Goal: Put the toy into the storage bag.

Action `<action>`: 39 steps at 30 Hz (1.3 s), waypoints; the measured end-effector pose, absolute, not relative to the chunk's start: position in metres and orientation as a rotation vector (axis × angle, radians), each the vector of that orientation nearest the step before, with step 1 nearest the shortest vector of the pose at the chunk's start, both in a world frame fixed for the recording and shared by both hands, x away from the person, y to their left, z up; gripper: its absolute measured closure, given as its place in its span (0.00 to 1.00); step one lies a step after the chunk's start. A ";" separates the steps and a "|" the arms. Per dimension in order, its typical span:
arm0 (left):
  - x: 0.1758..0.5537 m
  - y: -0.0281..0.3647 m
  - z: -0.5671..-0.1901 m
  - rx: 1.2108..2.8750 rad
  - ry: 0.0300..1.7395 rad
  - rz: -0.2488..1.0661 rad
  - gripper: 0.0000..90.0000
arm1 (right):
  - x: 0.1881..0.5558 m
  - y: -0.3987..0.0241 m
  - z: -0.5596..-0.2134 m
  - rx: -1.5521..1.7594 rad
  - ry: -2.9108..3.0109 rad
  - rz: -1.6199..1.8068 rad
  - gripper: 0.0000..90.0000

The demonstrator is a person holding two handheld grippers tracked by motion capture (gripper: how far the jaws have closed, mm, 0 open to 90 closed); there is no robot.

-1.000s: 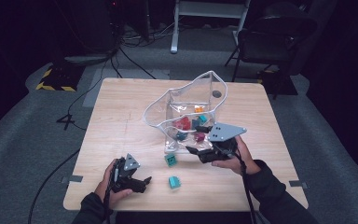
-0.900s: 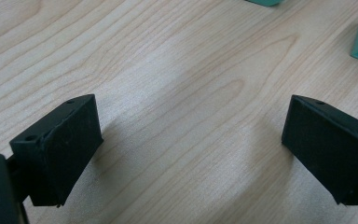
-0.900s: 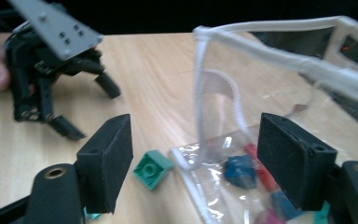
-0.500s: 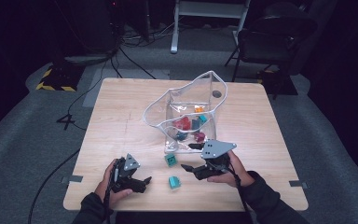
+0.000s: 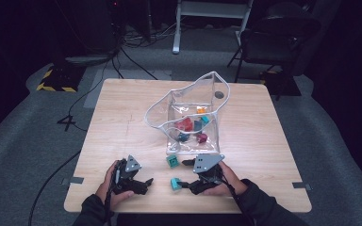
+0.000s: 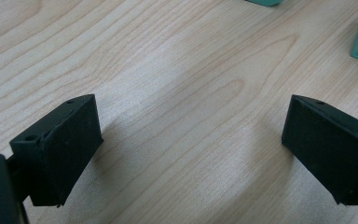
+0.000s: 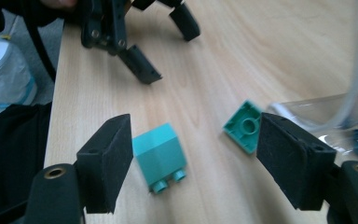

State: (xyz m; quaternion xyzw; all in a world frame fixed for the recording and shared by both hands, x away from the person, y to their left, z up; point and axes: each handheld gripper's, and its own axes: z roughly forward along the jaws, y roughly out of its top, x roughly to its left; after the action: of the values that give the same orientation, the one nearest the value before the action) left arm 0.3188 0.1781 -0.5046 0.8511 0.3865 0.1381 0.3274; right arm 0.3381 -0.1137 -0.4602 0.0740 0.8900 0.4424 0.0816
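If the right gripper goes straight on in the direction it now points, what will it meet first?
Most likely the turquoise brick lying on its side: it sits between the open jaws of the right gripper, close to one pad. The green brick lies a little further on, though depth is hard to judge.

Both grippers black: the left gripper point(image 5: 143, 182) and the right gripper point(image 5: 183, 174) each carry a grey three-cornered plate on top. Jaws blocky, matte-padded, a small screw hole at each outer corner. Dark sleeves, black cables trailing.
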 end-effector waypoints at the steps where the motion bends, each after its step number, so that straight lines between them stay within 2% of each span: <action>1: 0.319 0.178 -0.505 2.228 1.013 0.362 0.05 | 0.338 -0.112 -0.463 0.211 2.668 1.321 0.31; 19: 0.319 0.178 -0.505 2.228 1.014 0.363 0.06 | 0.335 -0.093 -0.496 0.169 2.787 1.265 0.31; 32: 0.319 0.178 -0.505 2.228 1.013 0.361 0.05 | 0.337 -0.087 -0.503 0.176 2.804 1.235 0.32; 36: 0.319 0.178 -0.505 2.228 1.013 0.362 0.05 | 0.339 -0.089 -0.504 0.182 2.808 1.255 0.39; 39: 0.319 0.178 -0.505 2.228 1.014 0.363 0.05 | 0.338 -0.090 -0.504 0.176 2.797 1.277 0.52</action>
State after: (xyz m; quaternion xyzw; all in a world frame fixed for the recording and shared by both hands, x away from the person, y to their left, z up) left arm 0.3187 0.1781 -0.5047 0.8508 0.3870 0.1386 0.3274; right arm 0.3383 -0.0903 -0.5039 0.0572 0.9077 0.4145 0.0308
